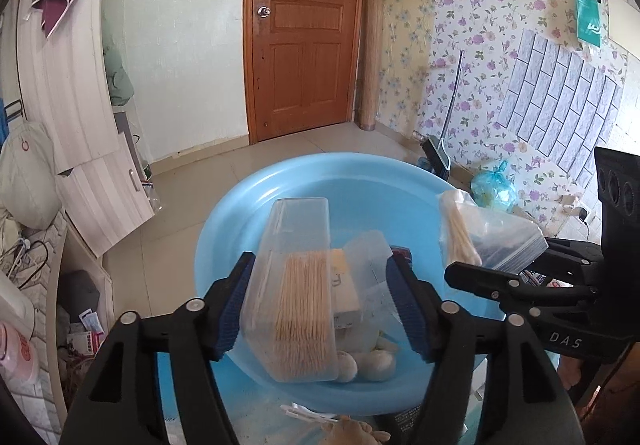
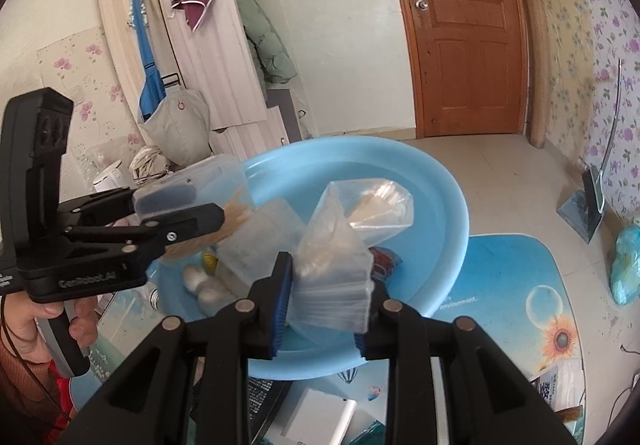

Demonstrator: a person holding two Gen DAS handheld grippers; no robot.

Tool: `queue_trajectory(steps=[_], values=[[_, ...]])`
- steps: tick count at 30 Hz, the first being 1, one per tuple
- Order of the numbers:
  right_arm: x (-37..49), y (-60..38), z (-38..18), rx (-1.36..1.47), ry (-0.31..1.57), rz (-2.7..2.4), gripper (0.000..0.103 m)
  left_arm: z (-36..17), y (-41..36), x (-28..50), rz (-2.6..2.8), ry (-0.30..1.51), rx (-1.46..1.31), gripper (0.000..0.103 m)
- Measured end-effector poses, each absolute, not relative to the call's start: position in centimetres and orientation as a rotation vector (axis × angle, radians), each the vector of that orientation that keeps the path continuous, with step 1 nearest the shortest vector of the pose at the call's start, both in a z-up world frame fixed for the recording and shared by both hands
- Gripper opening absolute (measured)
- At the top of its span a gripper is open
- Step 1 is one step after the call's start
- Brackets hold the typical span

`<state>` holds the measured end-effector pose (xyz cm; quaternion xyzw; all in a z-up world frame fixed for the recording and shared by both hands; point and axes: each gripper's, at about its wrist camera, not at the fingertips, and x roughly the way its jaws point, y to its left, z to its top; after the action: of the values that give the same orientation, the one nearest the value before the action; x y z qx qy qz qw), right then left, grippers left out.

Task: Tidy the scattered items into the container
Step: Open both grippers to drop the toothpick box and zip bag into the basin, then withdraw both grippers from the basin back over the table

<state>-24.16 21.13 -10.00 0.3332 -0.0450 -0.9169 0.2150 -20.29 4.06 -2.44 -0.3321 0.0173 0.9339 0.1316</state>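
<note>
A round light-blue basin (image 1: 224,229) is seen on the desk (image 2: 516,285), whose top bears a blue picture with a sunflower. Inside it lie a clear packet, a small box and several pale cocoon-like balls (image 1: 374,365). Above the basin a clear plastic toothpick box (image 1: 292,297), part-filled with wooden sticks, is seen between the spread jaws of the left tool (image 1: 324,309); the right pad is clear of it, while contact at the left pad cannot be told. A zip bag of cotton swabs (image 2: 332,269) is clamped in the right tool (image 2: 324,313) over the basin.
</note>
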Motion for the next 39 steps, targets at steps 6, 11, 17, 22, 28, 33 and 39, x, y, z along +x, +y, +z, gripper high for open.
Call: queue_trajectory(steps=[6, 11, 17, 22, 28, 33, 39], values=[[-24.0, 20.8, -9.8, 0.926, -0.104, -2.573, 0.056, -1.8, 3.9, -18.9, 2.724, 0.038, -0.942, 0.070], [-23.0, 20.7, -9.1, 0.899, -0.095, -2.596, 0.064, -1.1, 3.8, -16.9, 2.727, 0.025, -0.913, 0.072], [-21.8, 20.8, -8.7, 0.899, -0.103, -2.605, 0.064, -1.0, 3.8, -15.0, 2.722, 0.017, -0.909, 0.073], [-20.4, 21.1, -8.7, 0.911, -0.106, -2.613, 0.064, -1.6, 3.1, -13.4, 2.716, -0.015, -0.925, 0.073], [-18.9, 21.2, -8.9, 0.934, -0.094, -2.613, 0.064, -2.6, 2.9, -11.4, 2.721, -0.022, -0.962, 0.073], [-17.5, 21.5, -9.6, 0.969, -0.088, -2.609, 0.064, -3.6, 2.6, -9.9, 2.711, -0.026, -0.994, 0.084], [-15.7, 21.9, -10.7, 1.022, -0.071, -2.603, 0.064, -4.6, 2.3, -8.3, 2.708, -0.025, -1.028, 0.091]])
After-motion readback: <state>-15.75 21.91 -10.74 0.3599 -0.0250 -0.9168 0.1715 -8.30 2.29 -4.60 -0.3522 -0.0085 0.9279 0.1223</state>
